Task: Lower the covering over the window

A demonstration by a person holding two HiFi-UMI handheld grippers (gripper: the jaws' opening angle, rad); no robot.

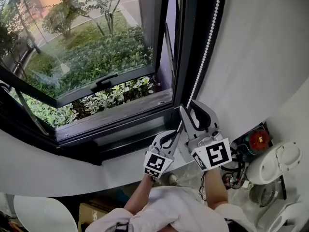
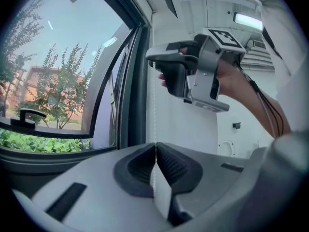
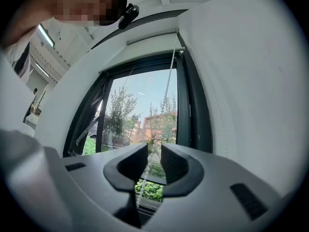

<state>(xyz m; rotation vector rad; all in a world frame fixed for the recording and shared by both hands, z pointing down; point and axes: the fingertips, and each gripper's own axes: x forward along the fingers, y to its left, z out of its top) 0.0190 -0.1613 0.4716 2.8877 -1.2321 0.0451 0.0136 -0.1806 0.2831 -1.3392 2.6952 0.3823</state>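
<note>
Chain [image 1: 208, 42], white beads (taut), window [image 1: 96, 57] ajar

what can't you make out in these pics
- Blind: the head view's top edge cuts off the window top.
- Bead chain lower end: head view, hidden behind the right gripper.
- Red device by the wall: head view, too small to name.
</note>
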